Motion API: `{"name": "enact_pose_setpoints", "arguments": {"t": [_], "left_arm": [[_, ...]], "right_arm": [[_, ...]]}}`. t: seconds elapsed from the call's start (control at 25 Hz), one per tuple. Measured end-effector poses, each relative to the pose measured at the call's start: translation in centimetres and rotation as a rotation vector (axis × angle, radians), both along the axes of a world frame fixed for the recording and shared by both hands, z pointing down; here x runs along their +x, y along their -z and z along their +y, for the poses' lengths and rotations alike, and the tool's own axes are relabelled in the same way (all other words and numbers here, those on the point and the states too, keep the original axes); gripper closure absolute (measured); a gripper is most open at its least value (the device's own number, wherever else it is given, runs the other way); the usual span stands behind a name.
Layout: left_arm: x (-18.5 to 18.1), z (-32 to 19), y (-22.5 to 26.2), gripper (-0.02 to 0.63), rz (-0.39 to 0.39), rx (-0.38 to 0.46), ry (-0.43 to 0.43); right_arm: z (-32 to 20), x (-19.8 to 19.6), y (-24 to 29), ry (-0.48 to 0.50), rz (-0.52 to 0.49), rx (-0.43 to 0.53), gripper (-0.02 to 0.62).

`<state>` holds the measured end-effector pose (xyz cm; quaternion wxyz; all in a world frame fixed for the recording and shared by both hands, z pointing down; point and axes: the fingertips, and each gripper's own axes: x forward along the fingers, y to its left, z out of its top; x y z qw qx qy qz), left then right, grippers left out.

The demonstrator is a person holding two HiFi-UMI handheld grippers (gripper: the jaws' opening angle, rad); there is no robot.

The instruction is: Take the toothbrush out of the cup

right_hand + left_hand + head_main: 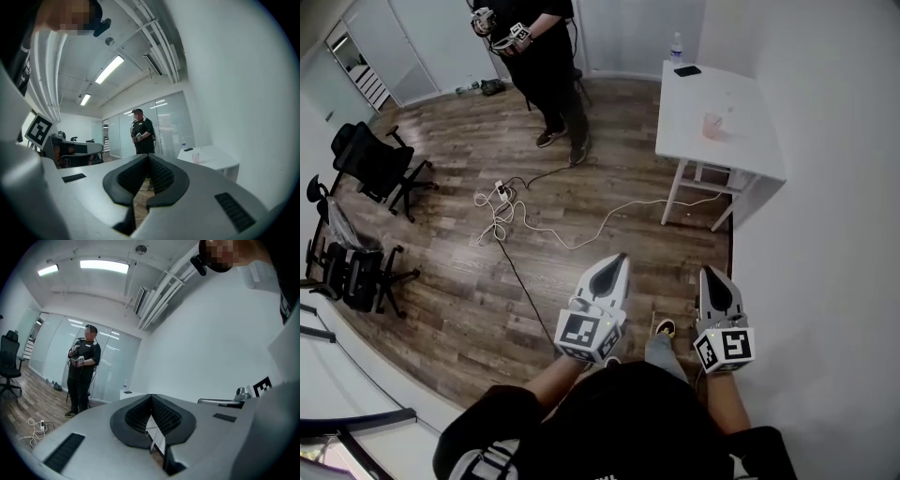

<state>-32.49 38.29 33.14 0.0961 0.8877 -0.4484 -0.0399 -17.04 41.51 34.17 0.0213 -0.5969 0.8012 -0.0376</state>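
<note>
Right, head view first: the left gripper and the right gripper are both held low in front of the person, over the dark wood plank floor. Each pair of fingers is drawn to a closed point with nothing in them. The task's thing is well apart, far and to the right: a pink translucent plastic cup stands upright on the white rectangular desk by the right wall. What stands in it is too small to pick out here. The right gripper is the nearer of the two.

Over to the left gripper view: fingers shut, tips touching, nothing between them. The desk is only a small white sliver far off, beside a standing person in black clothes. No cup can be made out.

Now the right gripper view: fingers closed and empty as well. The cup sits far ahead, to the right of the tips. A thin pale toothbrush seems to rise from it, long axis near upright, tipped slightly right. My read: the right gripper has to travel far-right to the desk, open, and take that handle from above.
</note>
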Motion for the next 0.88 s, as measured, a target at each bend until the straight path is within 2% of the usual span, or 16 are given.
{"name": "enact_pose_setpoints", "arguments": {"t": [0.32, 0.6, 0.88], "left_arm": [[8.4, -6.6, -1.2, 0.588, -0.029, -0.030, -0.009], [14.3, -11.2, -2.2, 0.588, -0.074, -0.048, 0.005], [19.4, -13.7, -3.0, 0.588, -0.102, -0.047, 0.002]], "right_arm": [[-5.9, 9.2, -1.2, -0.023, -0.014, -0.026, 0.578], [-10.1, 15.6, -2.5, -0.016, -0.048, -0.041, 0.578], [-13.3, 20.0, -3.2, -0.006, -0.074, -0.030, 0.578]]}}
